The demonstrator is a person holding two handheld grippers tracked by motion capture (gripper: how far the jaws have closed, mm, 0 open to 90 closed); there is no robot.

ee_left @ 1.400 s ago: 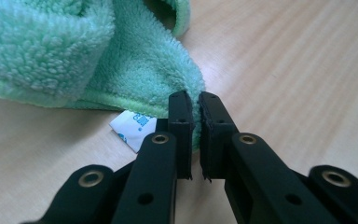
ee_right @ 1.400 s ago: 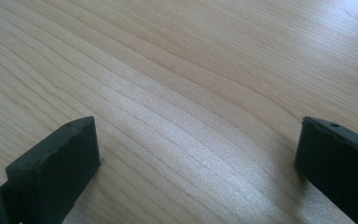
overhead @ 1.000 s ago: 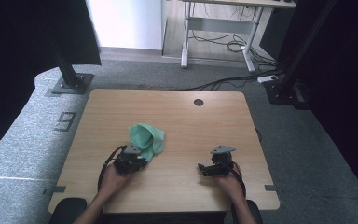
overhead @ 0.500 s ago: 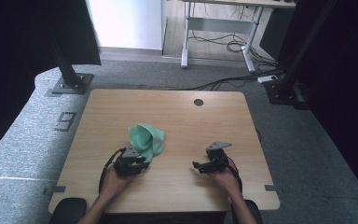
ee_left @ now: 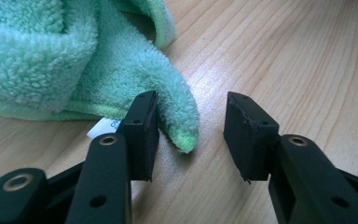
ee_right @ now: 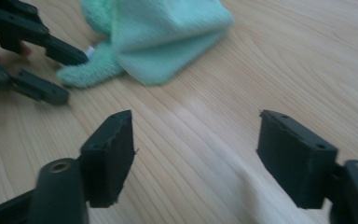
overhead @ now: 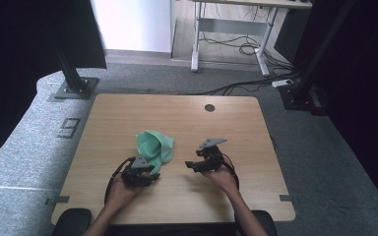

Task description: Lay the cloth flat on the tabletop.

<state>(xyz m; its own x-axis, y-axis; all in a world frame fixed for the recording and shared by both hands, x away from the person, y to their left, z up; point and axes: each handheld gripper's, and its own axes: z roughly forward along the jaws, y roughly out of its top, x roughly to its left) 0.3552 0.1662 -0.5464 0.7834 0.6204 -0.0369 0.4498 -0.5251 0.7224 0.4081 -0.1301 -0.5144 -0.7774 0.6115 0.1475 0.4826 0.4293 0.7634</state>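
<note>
Towel: the green towel point(overhead: 154, 146) lies crumpled on the wooden surface point(overhead: 226, 123), just ahead of your left gripper point(overhead: 150, 173).
Left fingers: spread, just been opening; a towel corner point(ee_left: 179, 119) sits between them, touching one finger point(ee_left: 142, 135).
Right fingers: your right gripper point(ee_right: 193, 154) holds nothing; fingers apart, just been closing, pointed at the towel.

The left gripper point(overhead: 150, 173) has just been opening, its jaws apart. The right gripper point(overhead: 191, 165), alongside it, has been closing, its jaws parted with nothing between them.
</note>
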